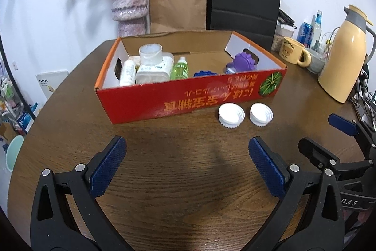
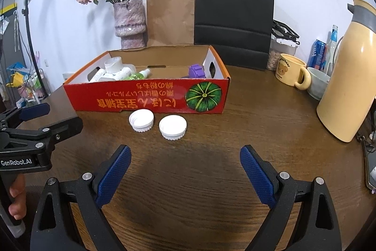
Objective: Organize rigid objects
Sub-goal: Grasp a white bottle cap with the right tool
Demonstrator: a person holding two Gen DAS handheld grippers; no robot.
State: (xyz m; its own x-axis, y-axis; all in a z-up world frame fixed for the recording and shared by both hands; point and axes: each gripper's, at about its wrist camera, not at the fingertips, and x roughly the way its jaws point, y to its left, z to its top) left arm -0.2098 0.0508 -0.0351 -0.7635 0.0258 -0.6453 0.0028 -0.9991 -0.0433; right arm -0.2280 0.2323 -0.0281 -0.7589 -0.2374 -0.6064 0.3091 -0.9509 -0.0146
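Jaws of both grippers gape empty over the wooden table (image 2: pixel 258 124).
Two white screw caps (image 2: pixel 141 120), (image 2: pixel 173 127) beside the red box (image 2: pixel 145 98) look light and stiff; pinch across the ribbed rim.

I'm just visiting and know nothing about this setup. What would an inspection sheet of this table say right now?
Surface: round dark wooden table, bare in front of the grippers.
Job's things: two white caps lie open side up on the table before the red box; the box holds white bottles, a green bottle, a purple lid and a blue lid.
Clutter: yellow jug, bear mug, bowl, cans, vase, two paper bags.
Grippers: left gripper and right gripper both open, holding nothing.
Cables: some wires at the table's right edge.
Surroundings: white wall, shelves to the left.
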